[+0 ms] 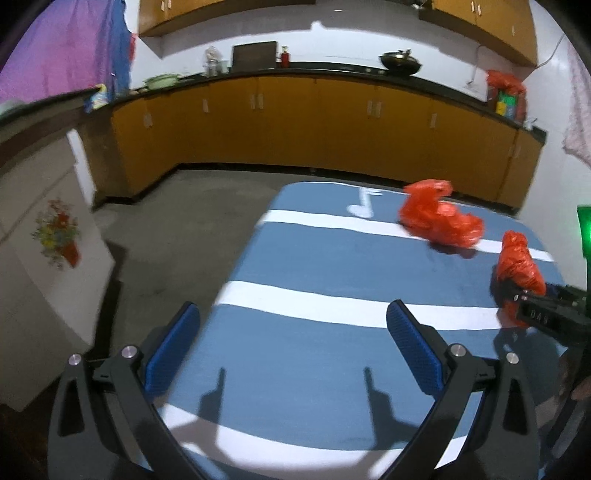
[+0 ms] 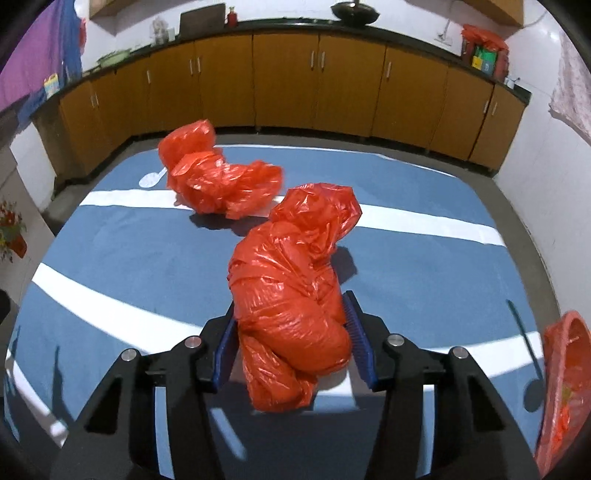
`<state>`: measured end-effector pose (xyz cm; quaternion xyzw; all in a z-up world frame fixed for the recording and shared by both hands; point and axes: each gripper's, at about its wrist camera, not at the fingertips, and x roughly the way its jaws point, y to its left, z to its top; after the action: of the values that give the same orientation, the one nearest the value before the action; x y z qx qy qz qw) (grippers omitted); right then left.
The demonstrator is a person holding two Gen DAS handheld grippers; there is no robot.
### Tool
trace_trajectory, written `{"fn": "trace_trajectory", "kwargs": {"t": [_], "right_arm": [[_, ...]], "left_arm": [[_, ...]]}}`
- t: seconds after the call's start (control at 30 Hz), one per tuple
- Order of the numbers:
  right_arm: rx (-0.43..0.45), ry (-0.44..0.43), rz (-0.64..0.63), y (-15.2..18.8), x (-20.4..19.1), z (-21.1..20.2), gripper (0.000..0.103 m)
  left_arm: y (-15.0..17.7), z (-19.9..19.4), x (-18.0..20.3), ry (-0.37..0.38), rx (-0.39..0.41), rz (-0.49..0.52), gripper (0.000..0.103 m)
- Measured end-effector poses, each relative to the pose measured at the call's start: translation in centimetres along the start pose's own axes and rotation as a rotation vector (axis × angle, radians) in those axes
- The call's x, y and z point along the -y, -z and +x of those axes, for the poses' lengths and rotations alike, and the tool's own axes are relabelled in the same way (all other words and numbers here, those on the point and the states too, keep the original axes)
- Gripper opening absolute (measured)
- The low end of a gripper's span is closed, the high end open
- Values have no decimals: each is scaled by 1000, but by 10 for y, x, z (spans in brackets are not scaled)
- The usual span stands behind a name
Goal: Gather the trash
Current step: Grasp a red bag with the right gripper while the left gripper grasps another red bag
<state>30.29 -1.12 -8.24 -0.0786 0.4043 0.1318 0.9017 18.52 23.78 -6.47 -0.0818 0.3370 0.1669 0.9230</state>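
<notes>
Ahead of my claws I see a long run of amber-brown cabinets (image 2: 288,81) under a dark countertop (image 1: 332,72), curving round both sides of the room, with matching wall cupboards (image 1: 221,14) above against a white wall (image 1: 332,40). The grey concrete floor (image 1: 177,229) lies off to the left, where a white cabinet with a painted flower motif (image 1: 55,236) stands. Purple cloth (image 1: 55,48) hangs high at the left, and light glares brightly off the wall.

Table cover (image 2: 122,266): blue, white stripes, white music notes. Both crumpled bags on it, near bag (image 2: 291,295) and far bag (image 2: 218,177), red-orange. Cabinets (image 2: 288,77) behind: ochre, black countertop.
</notes>
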Motion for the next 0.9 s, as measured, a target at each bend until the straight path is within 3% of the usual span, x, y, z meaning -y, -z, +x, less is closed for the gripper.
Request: {"fn": "trace_trajectory", "kwargs": {"t": [0.27,0.43,0.67,0.8,0.9], "right_arm": [[41,177,60,45,70,-43,53],[34,219,142,63,99,-54,53],[48,205,190,68,114,-53,53],[53,196,186,69,116,-52,53],[54,183,198,71,122,-54,53]], "left_arm": [[-19,12,52,132,-4,33,99],[-48,43,107,167,-13,75,99],[-89,103,165,128,-65,80,99],[-102,144,178,90,-152,44,98],[-102,165,186,76,-199,59,90]]}}
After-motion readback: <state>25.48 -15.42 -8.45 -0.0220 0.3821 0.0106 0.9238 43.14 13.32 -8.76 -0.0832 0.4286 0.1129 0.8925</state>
